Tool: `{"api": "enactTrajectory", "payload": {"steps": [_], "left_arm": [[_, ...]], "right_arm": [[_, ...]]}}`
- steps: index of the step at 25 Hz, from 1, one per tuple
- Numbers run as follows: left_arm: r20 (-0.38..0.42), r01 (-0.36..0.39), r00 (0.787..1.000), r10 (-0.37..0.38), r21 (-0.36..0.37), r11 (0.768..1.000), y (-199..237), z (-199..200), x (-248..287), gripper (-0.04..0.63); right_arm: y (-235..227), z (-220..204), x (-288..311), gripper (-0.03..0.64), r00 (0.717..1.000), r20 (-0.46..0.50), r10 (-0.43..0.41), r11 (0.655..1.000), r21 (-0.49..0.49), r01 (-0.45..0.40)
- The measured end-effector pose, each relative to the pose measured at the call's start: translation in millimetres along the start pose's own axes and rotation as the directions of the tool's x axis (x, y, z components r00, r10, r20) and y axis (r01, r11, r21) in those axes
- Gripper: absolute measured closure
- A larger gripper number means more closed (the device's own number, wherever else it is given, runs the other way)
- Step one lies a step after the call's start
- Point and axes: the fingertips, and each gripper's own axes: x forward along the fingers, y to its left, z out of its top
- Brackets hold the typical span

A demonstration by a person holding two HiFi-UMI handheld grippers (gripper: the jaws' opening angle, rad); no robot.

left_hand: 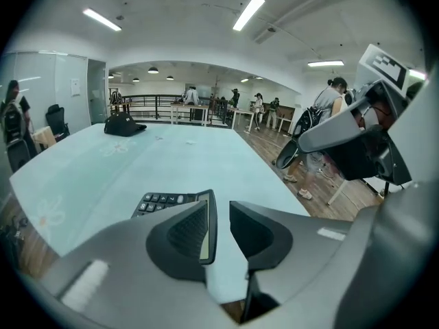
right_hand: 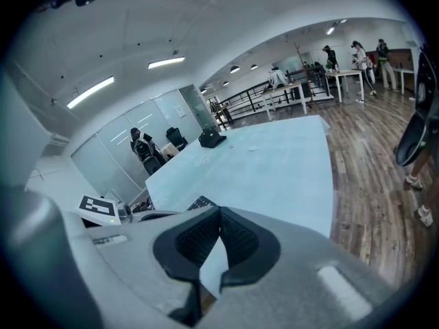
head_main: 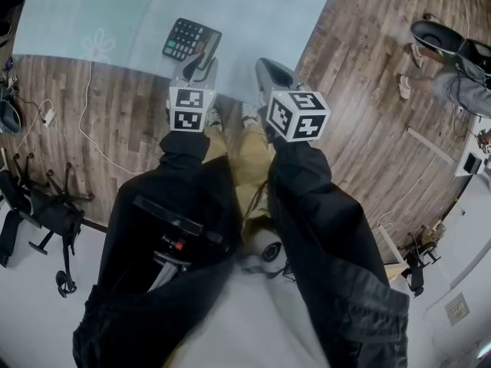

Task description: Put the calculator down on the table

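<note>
A black calculator (head_main: 192, 40) lies on the pale blue-green table (head_main: 92, 14), close to its near edge. My left gripper (head_main: 201, 66) reaches its near right corner. In the left gripper view the calculator (left_hand: 161, 203) has its display end standing between the jaws beside the left pad (left_hand: 192, 232). The right pad stands apart from it with table showing in the gap, so the left gripper (left_hand: 223, 208) is open. My right gripper (head_main: 268, 67) hovers over the table edge to the calculator's right. This gripper (right_hand: 219, 212) is shut, tips touching, empty; the calculator's keys (right_hand: 199, 203) peek behind it.
A black cap (left_hand: 123, 124) lies far across the table. Wooden floor (head_main: 368, 90) surrounds the table, with a white cable (head_main: 84, 121) and an office chair base (head_main: 46, 198) at the left. Several people stand among desks (left_hand: 188, 108) in the background.
</note>
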Motion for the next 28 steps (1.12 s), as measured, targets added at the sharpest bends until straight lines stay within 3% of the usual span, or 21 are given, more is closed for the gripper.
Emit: {"api": "enactTrajectory", "payload": {"steps": [3,5,7,12,16,23,28], "left_arm": [[0.098,-0.018,0.995,0.017,0.003,1.000,-3.6,33.5,-25.4,0.540],[0.171,-0.030,0.985,0.026,0.017,0.999,-6.1,60.5,-45.8,0.546],[0.239,-0.043,0.970,0.036,0.026,0.999,-7.4,89.1,-68.0,0.596],[0.403,-0.057,0.914,0.046,0.017,0.998,-10.3,151.2,-131.3,0.598],[0.516,-0.037,0.856,0.033,-0.002,0.999,-13.0,195.5,-176.2,0.598],[0.642,-0.051,0.767,0.010,0.045,0.998,-18.7,270.5,-227.9,0.598],[0.683,-0.042,0.730,-0.011,0.060,0.997,-19.6,295.7,-261.6,0.598]], "right_arm": [[17.2,19.1,-12.0,0.615,0.998,0.055,0.018,1.000,-0.017,-0.017],[32.6,34.2,-21.5,0.615,0.995,0.091,0.040,0.998,-0.041,-0.036],[50.3,52.0,-32.8,0.615,0.989,0.129,0.068,0.995,-0.078,-0.058],[99.2,89.7,-70.4,0.615,0.967,0.208,0.145,0.981,-0.157,-0.113],[133.5,120.6,-102.8,0.615,0.939,0.286,0.190,0.962,-0.243,-0.121],[160.9,180.8,-140.0,0.615,0.878,0.419,0.231,0.934,-0.348,-0.080],[184.8,209.5,-165.1,0.615,0.823,0.508,0.255,0.920,-0.388,-0.046]]}}
